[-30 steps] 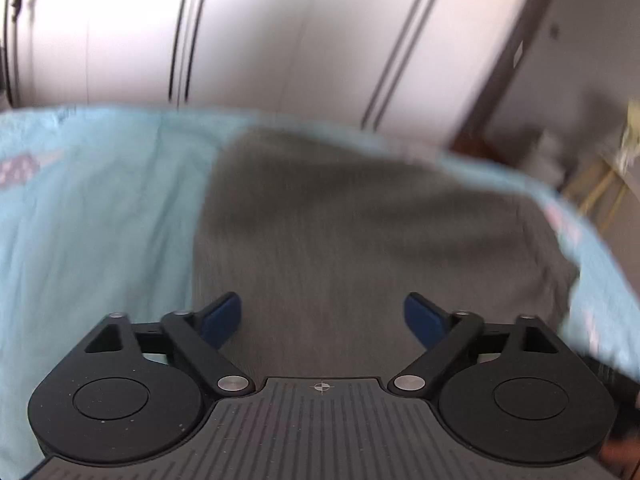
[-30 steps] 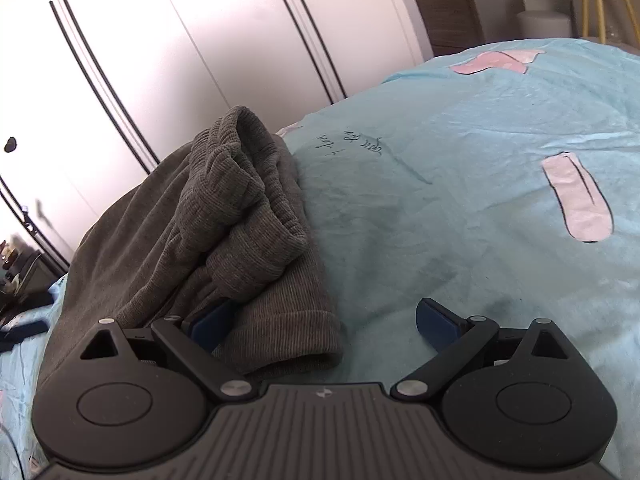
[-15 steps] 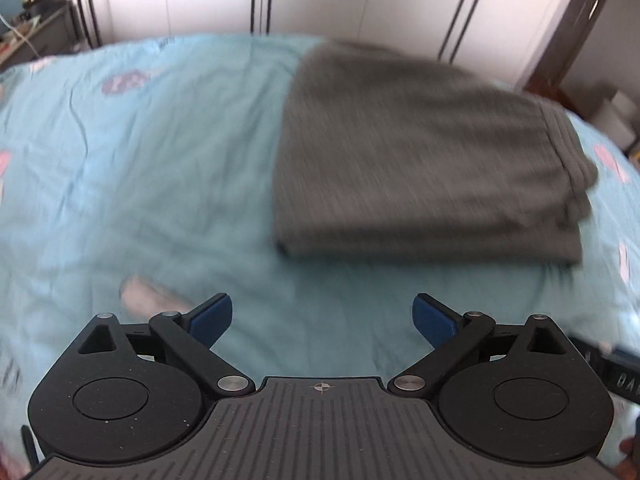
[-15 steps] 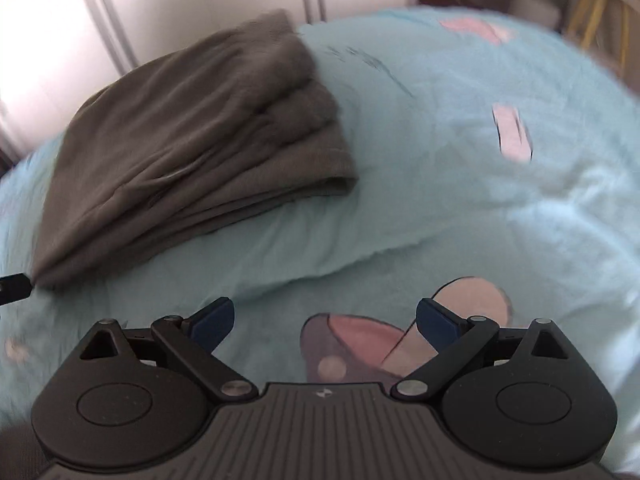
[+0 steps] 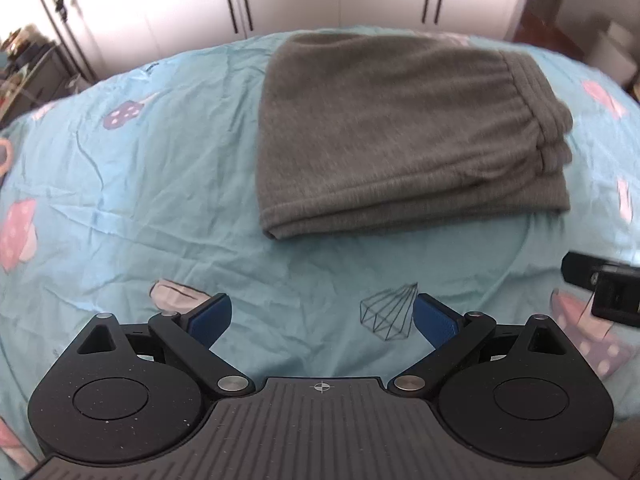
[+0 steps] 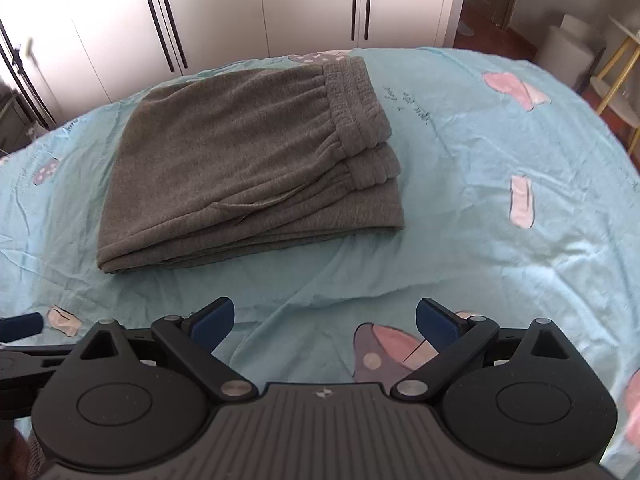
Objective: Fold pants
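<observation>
Both of my claws hang spread and empty above the bed: the left gripper (image 5: 322,318) and the right gripper (image 6: 325,320) each show a wide gap between their blue pads, with nothing pinched, and neither touches cloth. Ahead of them the grey pants (image 6: 248,164) lie on the light blue bedsheet (image 6: 472,208), well apart from my fingertips, already gathered into a compact rectangular stack of several layers. From the right wrist view the elastic waistband (image 6: 356,92) sits on top at the far right corner, bunched and ribbed, with a second ribbed band just below it; the near long edge shows the stacked folds. From the left wrist view the same pants (image 5: 404,128) lie ahead and slightly to the right, their rounded folded end toward the left. I judge the folding to be essentially done. The fabric looks like a soft, light ribbed knit, limp rather than stiff, so it would sag and slide open if lifted from one point. If I had to tidy or move it, I would pinch through all layers at the two near corners, one claw each, and avoid tugging the waistband, which would likely stretch and pull the top layer askew.
</observation>
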